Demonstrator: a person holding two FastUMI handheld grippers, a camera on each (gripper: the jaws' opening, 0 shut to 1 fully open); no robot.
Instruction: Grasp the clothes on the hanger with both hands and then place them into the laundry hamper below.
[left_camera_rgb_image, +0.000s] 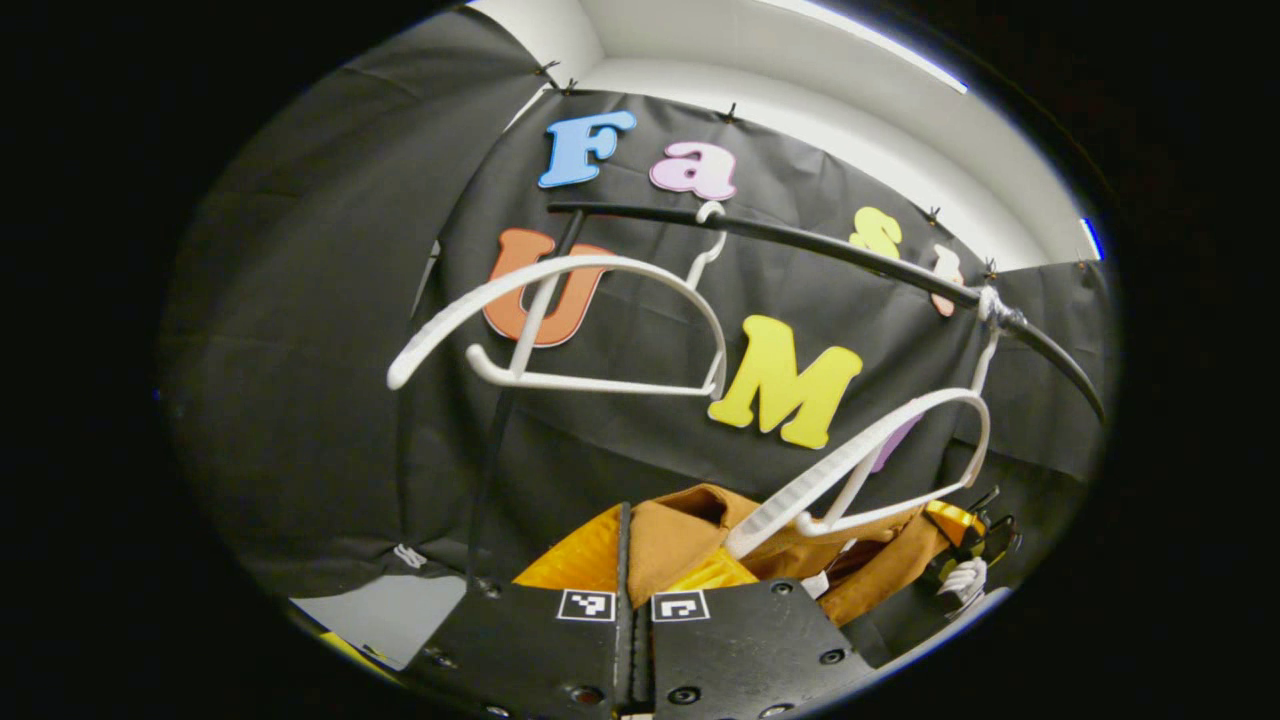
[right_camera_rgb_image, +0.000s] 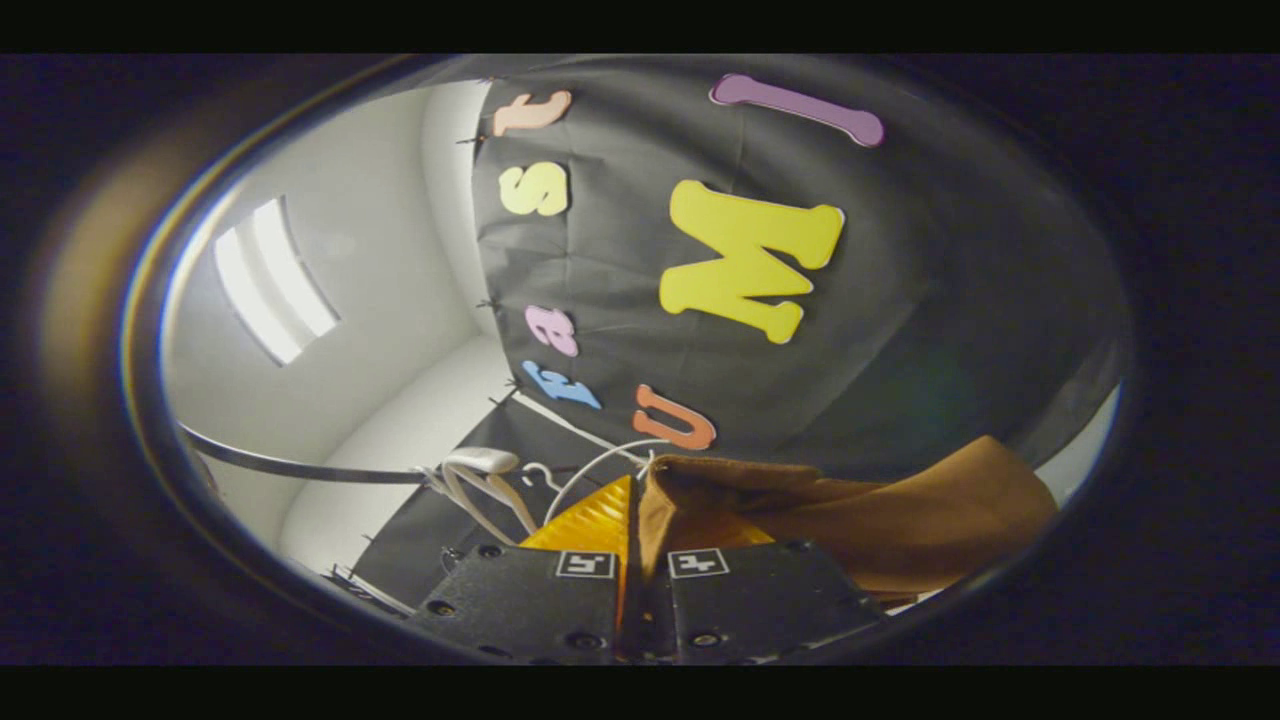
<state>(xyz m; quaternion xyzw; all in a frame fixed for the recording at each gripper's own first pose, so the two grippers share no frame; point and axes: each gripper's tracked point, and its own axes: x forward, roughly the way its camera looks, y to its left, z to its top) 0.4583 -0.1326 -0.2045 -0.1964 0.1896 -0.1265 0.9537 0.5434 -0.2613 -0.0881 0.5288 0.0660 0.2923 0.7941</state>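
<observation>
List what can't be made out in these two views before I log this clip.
- Laundry hamper: whether it sits below can't be judged from either view.
- Brown garment: its lower part is hidden behind the left gripper in the left gripper view.
- Same garment: cut off by the image edge in the right gripper view.
- Other gripper: small and edge-cropped in the left gripper view.

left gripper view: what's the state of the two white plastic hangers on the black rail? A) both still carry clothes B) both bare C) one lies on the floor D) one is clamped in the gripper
B: both white plastic hangers hang bare from the black rail, while the brown and yellow garment is bunched below them at the left gripper.
</observation>
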